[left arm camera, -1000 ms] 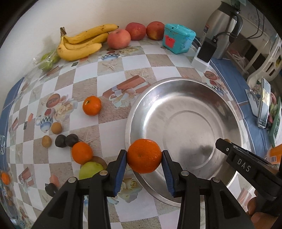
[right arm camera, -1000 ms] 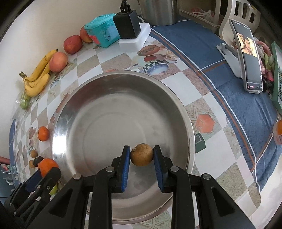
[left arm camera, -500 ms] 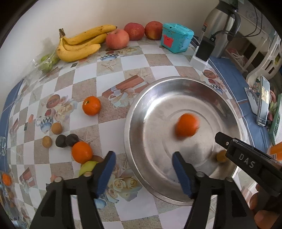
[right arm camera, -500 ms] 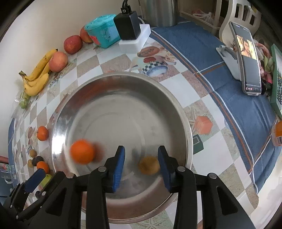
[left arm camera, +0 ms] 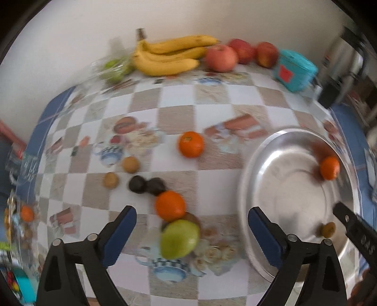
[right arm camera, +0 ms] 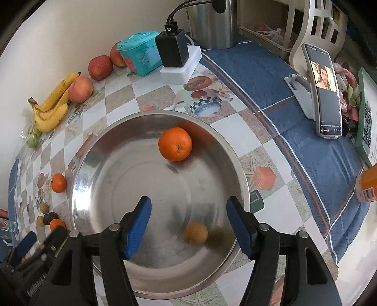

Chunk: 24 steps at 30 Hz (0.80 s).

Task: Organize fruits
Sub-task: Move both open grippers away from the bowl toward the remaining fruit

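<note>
A steel bowl (right arm camera: 99, 150) (left arm camera: 259, 169) holds an orange (right arm camera: 175, 144) (left arm camera: 329, 168) near its far wall and a small brown fruit (right arm camera: 195, 234) (left arm camera: 328, 229) near its front. My right gripper (right arm camera: 188, 223) hangs over the bowl, its jaws opening, with the brown fruit lying loose below and between them. My left gripper (left arm camera: 192, 231) has its jaws opening wide above a green fruit (left arm camera: 179, 238) and an orange (left arm camera: 170, 205) on the checked tablecloth, pads clear of both. Another orange (left arm camera: 190, 144) lies further back.
Bananas (left arm camera: 169, 56), red apples (left arm camera: 220, 57), bagged green fruit (left arm camera: 114, 67) and a teal box (left arm camera: 294, 70) line the wall. Small brown and dark fruits (left arm camera: 139, 179) lie left. A charger block (right arm camera: 174, 50), a phone on a stand (right arm camera: 325, 91) and a kettle (right arm camera: 212, 21) stand at the right.
Both grippers let go: the orange dropped and rolled to the bowl's far side, the brown fruit fell to the bowl's front. The left gripper swung left off the bowl, over the loose fruit.
</note>
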Tool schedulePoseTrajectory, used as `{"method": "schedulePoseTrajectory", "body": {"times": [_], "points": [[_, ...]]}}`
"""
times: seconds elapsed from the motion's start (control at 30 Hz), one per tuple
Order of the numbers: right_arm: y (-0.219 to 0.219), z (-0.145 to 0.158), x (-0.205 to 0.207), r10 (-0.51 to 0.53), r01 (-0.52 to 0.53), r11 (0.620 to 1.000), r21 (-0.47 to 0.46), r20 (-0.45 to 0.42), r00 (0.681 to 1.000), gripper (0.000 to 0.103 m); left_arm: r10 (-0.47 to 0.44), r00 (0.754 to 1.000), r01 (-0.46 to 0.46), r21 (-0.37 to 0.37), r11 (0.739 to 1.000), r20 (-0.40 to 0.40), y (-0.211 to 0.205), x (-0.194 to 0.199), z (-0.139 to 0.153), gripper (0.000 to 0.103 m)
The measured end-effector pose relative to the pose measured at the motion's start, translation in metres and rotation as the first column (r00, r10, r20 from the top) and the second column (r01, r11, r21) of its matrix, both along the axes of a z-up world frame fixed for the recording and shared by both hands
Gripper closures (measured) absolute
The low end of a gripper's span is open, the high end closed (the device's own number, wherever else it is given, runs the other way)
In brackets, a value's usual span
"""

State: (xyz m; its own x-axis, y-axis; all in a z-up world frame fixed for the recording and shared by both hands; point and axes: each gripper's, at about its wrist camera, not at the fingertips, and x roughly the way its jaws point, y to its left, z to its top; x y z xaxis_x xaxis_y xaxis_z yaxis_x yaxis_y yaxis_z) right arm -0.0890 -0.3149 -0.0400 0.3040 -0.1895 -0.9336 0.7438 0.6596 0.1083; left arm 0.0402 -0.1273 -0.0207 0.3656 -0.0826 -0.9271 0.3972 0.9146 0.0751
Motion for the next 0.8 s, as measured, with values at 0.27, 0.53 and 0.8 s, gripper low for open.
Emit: {"method": "schedulePoseTrajectory", "body": {"times": [0.27,0.53,0.8], "points": [[0.016,0.003,0.01,0.078,-0.078,0.997,-0.021,-0.011,0.997,0.036,0.15,0.989,-0.15,0.087,0.985,-0.002,0.034,0.022,-0.008,0.005],[0.023,0.002,0.013,0.111,-0.111,0.993,-0.029,-0.02,0.994,0.036,0.169,0.986,-0.168,0.081,0.983,-0.005,0.041,0.026,-0.009,0.0],[0.025,-0.003,0.016,0.126,-0.127,0.992,-0.027,-0.039,0.991,0.032,0.169,0.986,-0.169,0.106,0.98,0.015,0.044,0.028,-0.01,0.0]]}}
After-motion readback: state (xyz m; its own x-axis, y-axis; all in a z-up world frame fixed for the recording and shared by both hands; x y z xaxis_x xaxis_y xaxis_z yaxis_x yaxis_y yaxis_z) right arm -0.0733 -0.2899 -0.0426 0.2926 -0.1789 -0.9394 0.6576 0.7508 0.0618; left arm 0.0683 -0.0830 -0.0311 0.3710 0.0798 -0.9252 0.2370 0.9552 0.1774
